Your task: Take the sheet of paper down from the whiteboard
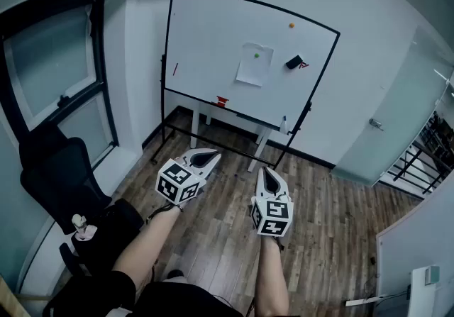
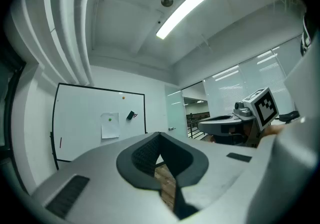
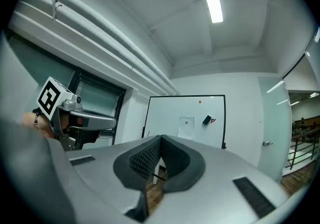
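The paper [image 1: 255,64] hangs on the far whiteboard [image 1: 206,39] under a green magnet [image 1: 257,55]. The left gripper [image 1: 211,157] and right gripper [image 1: 268,170] have jaws closed, empty. Tugging the paper against the magnet could tear it.

A long white ceiling strip light [image 2: 182,11] above the left tool [image 2: 159,134] lit the room evenly and coolly, itself glaring blank white. Fisheye distortion bowed the black-framed whiteboard [image 1: 213,39] ahead of that tool and darkened every corner. Nearest grey tool surfaces looked soft.
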{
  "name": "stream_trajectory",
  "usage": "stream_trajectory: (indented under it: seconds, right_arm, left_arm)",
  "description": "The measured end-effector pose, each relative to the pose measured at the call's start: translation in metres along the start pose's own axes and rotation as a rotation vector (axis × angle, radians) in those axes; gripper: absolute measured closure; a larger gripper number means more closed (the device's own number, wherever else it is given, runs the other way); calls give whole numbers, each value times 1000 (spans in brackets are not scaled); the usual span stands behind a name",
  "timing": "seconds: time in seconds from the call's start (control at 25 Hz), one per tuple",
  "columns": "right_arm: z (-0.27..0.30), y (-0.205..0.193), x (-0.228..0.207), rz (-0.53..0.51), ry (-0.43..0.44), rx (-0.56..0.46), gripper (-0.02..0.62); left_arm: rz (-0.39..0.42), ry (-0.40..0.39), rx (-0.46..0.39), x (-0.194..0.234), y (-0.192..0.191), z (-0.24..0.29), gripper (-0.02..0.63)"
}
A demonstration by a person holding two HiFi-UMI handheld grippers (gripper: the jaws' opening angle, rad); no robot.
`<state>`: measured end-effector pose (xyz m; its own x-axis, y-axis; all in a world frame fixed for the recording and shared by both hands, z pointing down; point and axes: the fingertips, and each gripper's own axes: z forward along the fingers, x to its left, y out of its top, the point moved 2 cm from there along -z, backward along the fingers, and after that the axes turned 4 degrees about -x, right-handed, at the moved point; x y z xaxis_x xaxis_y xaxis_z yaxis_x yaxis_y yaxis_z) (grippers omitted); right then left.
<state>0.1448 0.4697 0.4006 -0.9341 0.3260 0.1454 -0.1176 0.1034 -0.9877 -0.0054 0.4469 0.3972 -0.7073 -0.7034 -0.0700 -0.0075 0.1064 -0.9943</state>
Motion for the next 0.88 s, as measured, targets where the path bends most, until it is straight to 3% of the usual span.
stream_trajectory:
  seconds: [0.72, 0.88]
  right_arm:
    - [119, 8, -3, 47, -57, 33, 572]
    - [134, 5, -9, 61, -88, 63, 572]
  left_arm:
    - [38, -26, 41, 110, 5, 45, 586]
    - [23, 23, 17, 130, 9, 48, 586]
